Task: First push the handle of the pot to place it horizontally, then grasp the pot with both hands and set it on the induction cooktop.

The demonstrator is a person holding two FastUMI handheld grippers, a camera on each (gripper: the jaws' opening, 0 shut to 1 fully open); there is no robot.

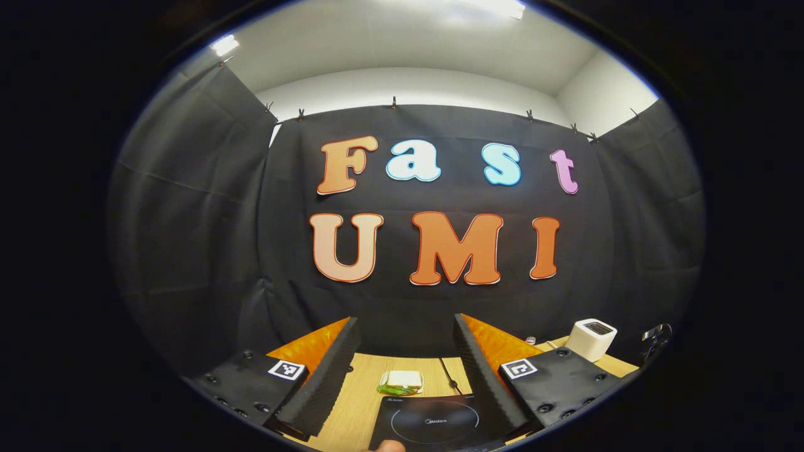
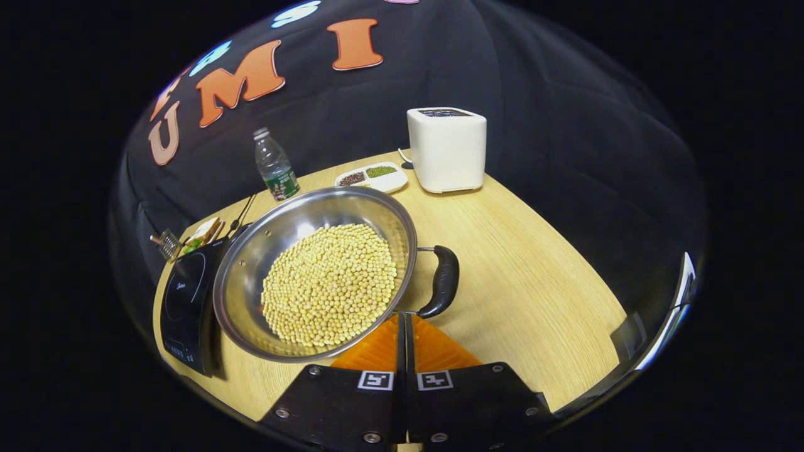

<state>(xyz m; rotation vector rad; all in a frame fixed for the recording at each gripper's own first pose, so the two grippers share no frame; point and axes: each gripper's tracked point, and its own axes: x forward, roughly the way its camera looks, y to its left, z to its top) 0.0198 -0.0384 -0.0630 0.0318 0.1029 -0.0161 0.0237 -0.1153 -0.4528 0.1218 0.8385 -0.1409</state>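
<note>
Pot [image 2: 314, 270] handle [image 2: 443, 280] points right, toward the right hand-held gripper [image 2: 402, 323], fingers closed, empty. Left hand-held gripper [image 1: 407, 367] spread wide above induction cooktop [image 1: 433, 424].

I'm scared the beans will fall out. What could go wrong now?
1. The pot is heaped with beans; a hard push on its handle could tip some out.
2. It partly overhangs the cooktop, so it may rock.
3. The bottle stands close behind and could get knocked.
</note>
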